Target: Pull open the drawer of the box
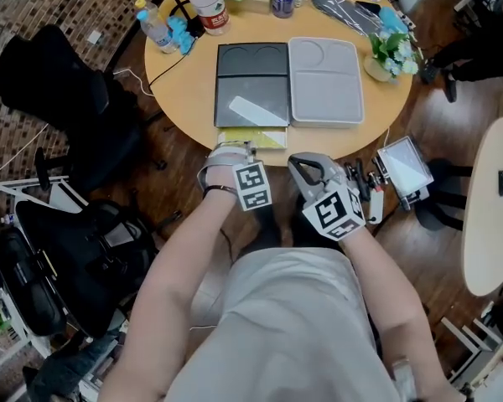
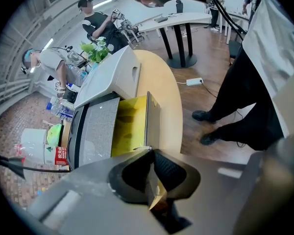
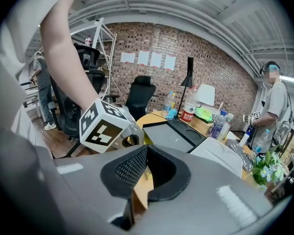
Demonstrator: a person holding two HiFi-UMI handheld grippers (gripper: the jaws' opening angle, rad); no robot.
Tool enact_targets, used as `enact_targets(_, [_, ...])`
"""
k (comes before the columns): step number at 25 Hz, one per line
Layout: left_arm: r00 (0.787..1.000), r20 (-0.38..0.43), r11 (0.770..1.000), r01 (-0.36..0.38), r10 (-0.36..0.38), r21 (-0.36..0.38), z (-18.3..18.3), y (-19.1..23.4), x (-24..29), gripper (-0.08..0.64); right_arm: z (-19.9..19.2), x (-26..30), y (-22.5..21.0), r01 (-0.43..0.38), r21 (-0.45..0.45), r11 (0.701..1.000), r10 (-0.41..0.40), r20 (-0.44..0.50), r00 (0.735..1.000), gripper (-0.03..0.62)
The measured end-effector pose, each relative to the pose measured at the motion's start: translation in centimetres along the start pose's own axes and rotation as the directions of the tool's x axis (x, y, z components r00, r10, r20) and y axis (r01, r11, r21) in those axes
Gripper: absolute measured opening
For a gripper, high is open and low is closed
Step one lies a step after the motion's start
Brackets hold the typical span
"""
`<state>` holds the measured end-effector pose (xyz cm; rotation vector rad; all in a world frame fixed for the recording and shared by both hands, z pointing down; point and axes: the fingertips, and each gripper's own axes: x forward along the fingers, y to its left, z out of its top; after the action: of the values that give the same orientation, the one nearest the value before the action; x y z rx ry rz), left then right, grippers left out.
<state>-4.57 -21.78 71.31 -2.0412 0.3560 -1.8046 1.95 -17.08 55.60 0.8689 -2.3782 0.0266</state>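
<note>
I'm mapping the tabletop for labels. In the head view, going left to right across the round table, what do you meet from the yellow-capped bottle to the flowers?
yellow-capped bottle → black box → light grey tray → potted flowers

We wear a grey shirt (image 1: 293, 325). Our left gripper (image 1: 248, 146) and right gripper (image 1: 305, 166) are grey, each with a black-and-white cube (image 1: 251, 185) (a dark band (image 1: 220, 190) rings the left wrist).
</note>
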Motion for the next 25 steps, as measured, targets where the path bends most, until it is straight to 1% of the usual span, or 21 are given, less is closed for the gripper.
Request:
enact_targets(3, [1.000, 0.005, 1.000, 0.013, -0.013, 0.001, -0.1, -1.0, -0.6, 0.034, -0.1, -0.4, 0.9, -0.001, -0.001, 1.000, 0.001, -0.018, 1.000, 0.003])
enact_targets(10, [0.999, 0.013, 0.999, 0.047, -0.047, -0.003, -0.1, -2.9, -1.8, 0.034, -0.3, -0.8, 2.2, 0.001, -0.005, 1.000, -0.001, -0.019, 1.000, 0.003])
enact_targets(14, [0.998, 0.016, 0.998, 0.063, -0.063, -0.003, -0.1, -3.9, -2.4, 0.034, -0.6, -0.9, 2.6, 0.003, -0.008, 1.000, -0.003, -0.028, 1.000, 0.003])
enact_targets(18, [0.996, 0.019, 0.996, 0.085, -0.086, 0.012, 0.0, -5.2, -2.7, 0.032, -0.9, -0.9, 2.8, 0.001, -0.011, 1.000, -0.001, -0.035, 0.999, 0.003])
enact_targets(25, [0.993, 0.024, 0.993, 0.117, -0.117, 0.004, 0.1, -6.8, -3.2, 0.031, -1.2, -1.1, 3.8, 0.002, -0.010, 1.000, -0.003, -0.043, 0.999, 0.003])
